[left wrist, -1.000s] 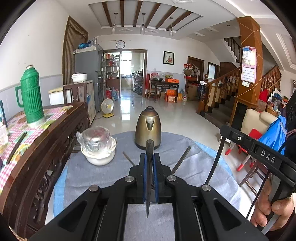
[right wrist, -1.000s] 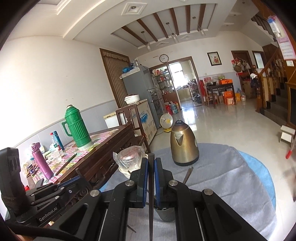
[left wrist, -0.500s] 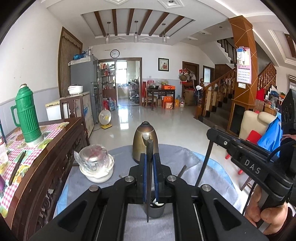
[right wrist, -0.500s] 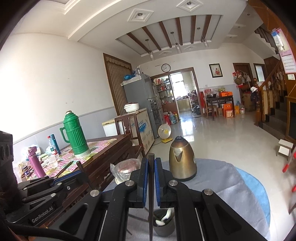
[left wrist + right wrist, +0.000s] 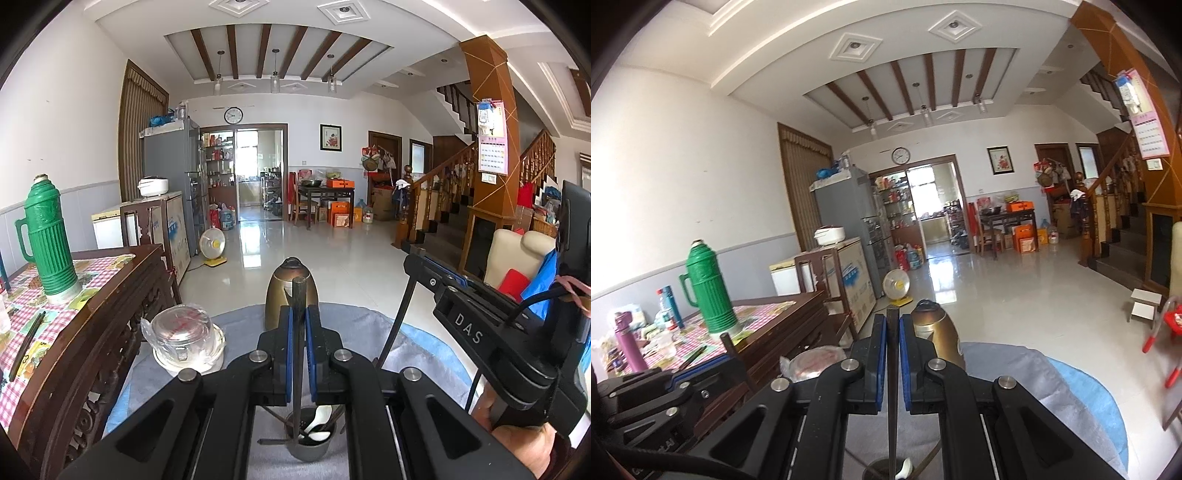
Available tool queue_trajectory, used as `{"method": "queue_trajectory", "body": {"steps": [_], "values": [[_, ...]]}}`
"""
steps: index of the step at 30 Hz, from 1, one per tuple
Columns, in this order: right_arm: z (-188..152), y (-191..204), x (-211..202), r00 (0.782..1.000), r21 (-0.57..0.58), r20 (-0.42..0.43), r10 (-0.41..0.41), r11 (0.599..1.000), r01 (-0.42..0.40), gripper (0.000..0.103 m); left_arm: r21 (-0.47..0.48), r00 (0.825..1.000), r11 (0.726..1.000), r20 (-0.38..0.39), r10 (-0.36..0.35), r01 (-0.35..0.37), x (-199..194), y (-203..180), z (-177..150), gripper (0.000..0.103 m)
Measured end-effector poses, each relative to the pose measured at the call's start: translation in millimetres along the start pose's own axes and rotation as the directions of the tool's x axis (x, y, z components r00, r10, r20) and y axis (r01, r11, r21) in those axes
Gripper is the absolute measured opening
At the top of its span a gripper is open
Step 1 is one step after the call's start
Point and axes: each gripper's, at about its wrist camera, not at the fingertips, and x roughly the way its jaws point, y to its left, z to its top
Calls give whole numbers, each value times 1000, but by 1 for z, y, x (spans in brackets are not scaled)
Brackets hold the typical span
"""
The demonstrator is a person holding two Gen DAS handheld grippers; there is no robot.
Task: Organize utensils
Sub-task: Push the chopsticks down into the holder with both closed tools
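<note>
Left wrist view | left gripper (image 5: pixel 299 321) jaws clamp chopstick (image 5: pixel 298 354), tip over cup (image 5: pixel 310 441) | right gripper (image 5: pixel 893 332) jaws clamp second chopstick (image 5: pixel 892 398) above cup | risk: tips missing rim, toppling cup

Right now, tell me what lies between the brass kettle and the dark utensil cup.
Left wrist view: only the left gripper, shut on a dark chopstick, over grey cloth.

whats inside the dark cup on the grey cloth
In the dark cup a white spoon leans against the rim with some dark sticks, likely chopsticks. The left hand-held gripper covers the cup's far side, and its bottom is hidden.
</note>
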Motion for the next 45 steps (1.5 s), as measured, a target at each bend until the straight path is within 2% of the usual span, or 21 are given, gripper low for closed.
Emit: {"method": "queue_trajectory", "body": {"steps": [6,14,28,45], "values": [[-8,-13,17,1000,41,20,-23,999,22,7,-21,1000,1000,-3,-2,2,16,-1,-6,7],[-23,-22,34,999,51,21,-48,998,47,7,-50,999,999,-46,-2,0,38,0,-17,7],[-44,-28,56,998,69,-37,-41,997,43,8,-62,996,998,-93,-3,-3,54,-3,-29,7],[-61,-29,62,996,75,-81,-31,996,38,8,-79,992,997,-129,3,-14,63,-2,-40,7]]}}
